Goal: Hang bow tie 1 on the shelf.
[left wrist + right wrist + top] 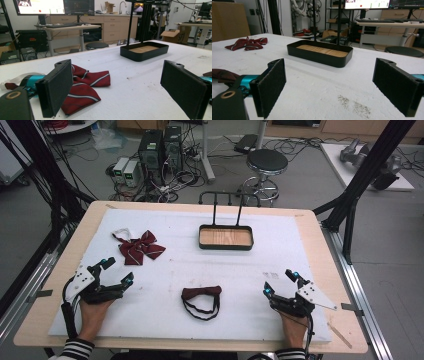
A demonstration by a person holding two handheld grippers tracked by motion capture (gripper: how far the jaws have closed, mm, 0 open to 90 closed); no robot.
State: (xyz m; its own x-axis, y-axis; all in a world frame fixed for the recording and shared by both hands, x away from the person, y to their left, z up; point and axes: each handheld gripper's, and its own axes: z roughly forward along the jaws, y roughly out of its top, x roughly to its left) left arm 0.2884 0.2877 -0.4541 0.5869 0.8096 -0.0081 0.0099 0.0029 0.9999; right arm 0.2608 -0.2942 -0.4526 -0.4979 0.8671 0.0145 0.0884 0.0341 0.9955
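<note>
Nearest us, we hold 2 grippers low over the white mat [165,320]. The left gripper [117,272] and the right gripper [279,282] both have their jaws spread wide and empty, apparently readied for a pickup. Between them, near the front edge, lies the dark bow tie [201,297] with its strap looped toward us, within easy reach of either hand. Farther back on the left, just beyond the left gripper, rests the striped red bow [138,247], seen close past its jaws [85,86]. Farthest, at centre, stands the black tray [226,238] with a wooden floor and tall hook stand, likely the place meant to receive both ties.
</note>
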